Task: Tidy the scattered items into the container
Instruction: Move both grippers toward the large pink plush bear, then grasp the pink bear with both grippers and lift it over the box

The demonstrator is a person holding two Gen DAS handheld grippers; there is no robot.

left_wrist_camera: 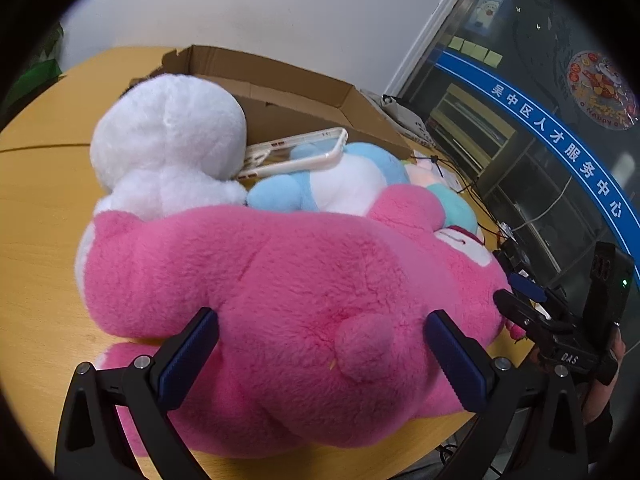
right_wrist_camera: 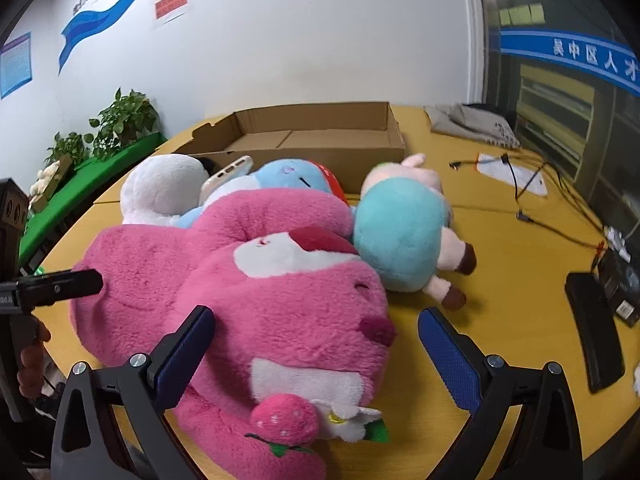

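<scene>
Left gripper (left_wrist_camera: 320,344) spread wide around the rump of the big pink furry bear plush (left_wrist_camera: 288,304), not clamped. Behind: fluffy white plush (left_wrist_camera: 168,140), clear phone case (left_wrist_camera: 296,152), blue-and-white plush (left_wrist_camera: 344,180), teal pig plush (right_wrist_camera: 400,236); all on the yellow wooden table (right_wrist_camera: 520,272). Shallow brown cardboard box (right_wrist_camera: 320,136) apparently bare; tidying seemingly unstarted. Right gripper (right_wrist_camera: 316,352) likewise released, straddling the bear's head. Free tabletop rightward; cables (right_wrist_camera: 520,188) farther off.
</scene>
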